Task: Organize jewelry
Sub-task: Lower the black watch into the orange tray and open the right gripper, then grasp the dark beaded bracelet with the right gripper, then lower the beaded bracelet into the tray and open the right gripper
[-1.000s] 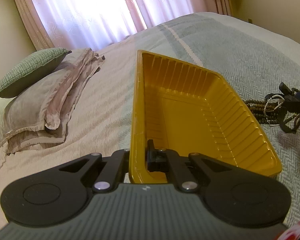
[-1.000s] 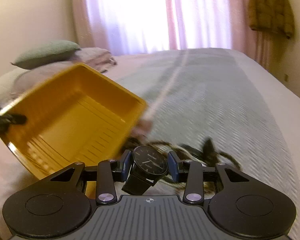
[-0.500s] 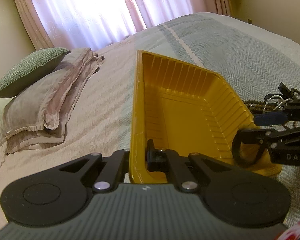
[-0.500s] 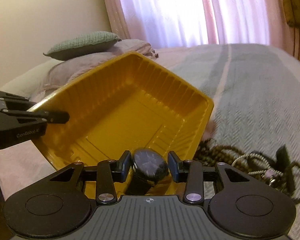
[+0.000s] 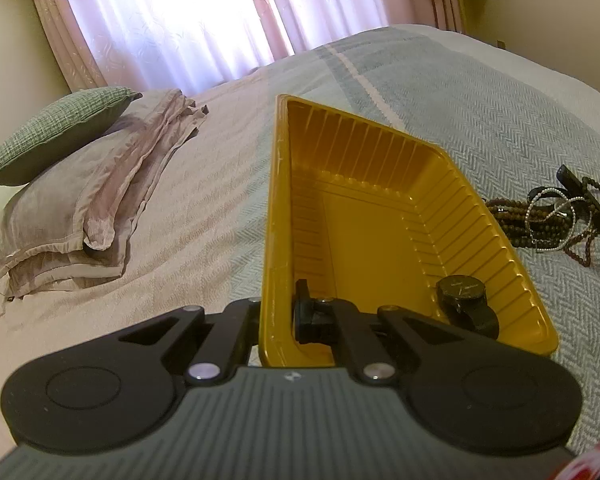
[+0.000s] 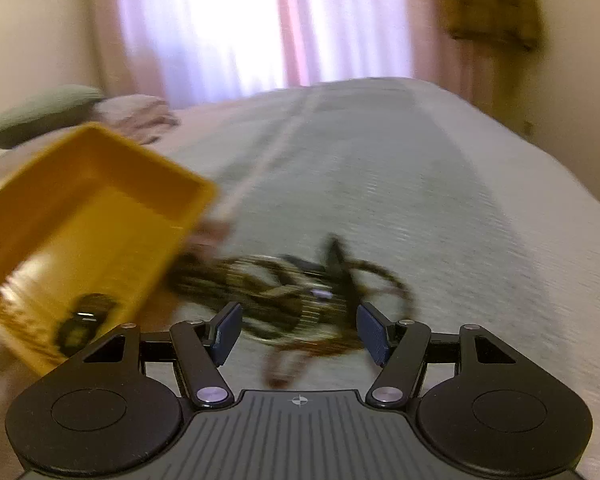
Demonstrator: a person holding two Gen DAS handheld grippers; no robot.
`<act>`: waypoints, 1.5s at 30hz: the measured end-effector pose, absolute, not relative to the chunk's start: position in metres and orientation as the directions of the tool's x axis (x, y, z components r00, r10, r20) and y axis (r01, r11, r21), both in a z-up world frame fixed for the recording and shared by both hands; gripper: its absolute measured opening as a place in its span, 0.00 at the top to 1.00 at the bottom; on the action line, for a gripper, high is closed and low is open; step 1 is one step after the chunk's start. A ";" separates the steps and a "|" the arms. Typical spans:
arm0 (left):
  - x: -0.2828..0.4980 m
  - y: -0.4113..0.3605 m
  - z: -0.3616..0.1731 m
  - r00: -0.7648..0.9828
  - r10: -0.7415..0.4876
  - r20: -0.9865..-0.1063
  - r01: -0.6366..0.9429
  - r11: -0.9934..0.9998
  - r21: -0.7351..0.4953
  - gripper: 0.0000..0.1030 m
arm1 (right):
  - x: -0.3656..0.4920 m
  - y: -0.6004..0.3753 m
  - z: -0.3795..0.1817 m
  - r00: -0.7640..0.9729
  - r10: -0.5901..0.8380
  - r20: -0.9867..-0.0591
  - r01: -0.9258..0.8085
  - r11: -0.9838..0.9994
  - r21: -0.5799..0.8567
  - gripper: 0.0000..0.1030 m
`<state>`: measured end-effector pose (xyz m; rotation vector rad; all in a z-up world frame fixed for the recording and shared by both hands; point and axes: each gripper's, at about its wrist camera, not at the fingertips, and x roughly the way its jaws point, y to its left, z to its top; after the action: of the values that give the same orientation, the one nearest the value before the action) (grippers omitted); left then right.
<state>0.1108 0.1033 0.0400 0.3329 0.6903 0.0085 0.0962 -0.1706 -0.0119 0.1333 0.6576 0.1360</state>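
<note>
My left gripper [image 5: 278, 316] is shut on the near left rim of a yellow plastic tray [image 5: 364, 224] on the bed. A black wristwatch [image 5: 466, 300] lies inside the tray at its near right corner; it also shows in the right wrist view [image 6: 82, 318], blurred. The tray [image 6: 96, 184] sits at the left of that view. My right gripper [image 6: 300, 332] is open and empty, just above a tangled pile of bead necklaces and bracelets [image 6: 292, 280] on the bedspread. The pile [image 5: 548, 218] lies right of the tray in the left wrist view.
A grey herringbone bedspread [image 5: 480, 120] covers the bed. Pillows, one green [image 5: 60, 132] on mauve ones [image 5: 84, 216], lie at the left. Curtains [image 5: 172, 20] hang behind. A mustard jacket [image 6: 494, 4] hangs on the wall at the right.
My right gripper opened and dropped the watch into the tray, then swung right toward the jewelry pile. The left gripper and tray have not moved.
</note>
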 end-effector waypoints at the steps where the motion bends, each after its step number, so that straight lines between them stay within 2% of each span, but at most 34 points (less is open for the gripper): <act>1: 0.111 0.103 0.040 0.772 0.117 -0.624 0.101 0.948 0.302 0.97 | 0.097 -0.176 -0.013 0.783 0.155 -0.602 -0.074 0.985 0.158 0.38; 6: 0.111 0.105 0.040 0.769 0.116 -0.629 0.097 0.951 0.293 0.97 | 0.109 -0.179 -0.020 0.783 0.124 -0.609 -0.094 0.992 0.082 0.39; 8: 0.111 0.105 0.040 0.768 0.117 -0.629 0.096 0.951 0.294 0.97 | 0.110 -0.180 -0.024 0.782 0.118 -0.611 -0.119 0.992 0.039 0.42; 10: 0.112 0.105 0.040 0.768 0.118 -0.629 0.094 0.951 0.294 0.97 | 0.114 -0.173 -0.028 0.776 0.108 -0.621 -0.149 0.989 -0.014 0.55; 14: 0.112 0.105 0.041 0.768 0.117 -0.630 0.093 0.952 0.291 0.97 | 0.121 -0.161 -0.040 0.761 0.074 -0.644 -0.193 0.974 -0.116 0.70; 16: 0.112 0.104 0.041 0.768 0.117 -0.630 0.093 0.953 0.290 0.97 | 0.120 -0.158 -0.043 0.760 0.056 -0.648 -0.202 0.968 -0.152 0.85; 18: 0.112 0.104 0.041 0.768 0.117 -0.630 0.093 0.953 0.290 0.97 | 0.116 -0.157 -0.043 0.771 0.045 -0.635 -0.201 0.964 -0.175 0.92; 25: 0.112 0.104 0.041 0.767 0.114 -0.631 0.091 0.955 0.282 0.97 | 0.105 -0.168 -0.027 0.789 0.062 -0.612 -0.170 0.978 -0.121 0.93; 30: 0.113 0.107 0.041 0.765 0.109 -0.635 0.088 0.959 0.270 0.97 | 0.102 -0.163 0.000 0.820 0.107 -0.562 -0.179 0.981 -0.073 0.93; 37: 0.112 0.109 0.041 0.762 0.104 -0.639 0.092 0.960 0.266 0.97 | 0.102 -0.139 0.042 0.813 0.297 -0.500 -0.293 0.952 0.088 0.94; 45: 0.115 0.107 0.039 0.738 0.106 -0.666 0.120 0.951 0.283 0.97 | 0.117 -0.086 0.056 0.707 0.506 -0.494 -0.455 0.860 0.231 0.94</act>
<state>0.1154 0.1075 0.0392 0.3200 0.7440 -0.0080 0.1172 -0.0857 0.0564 0.0947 0.5763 0.5346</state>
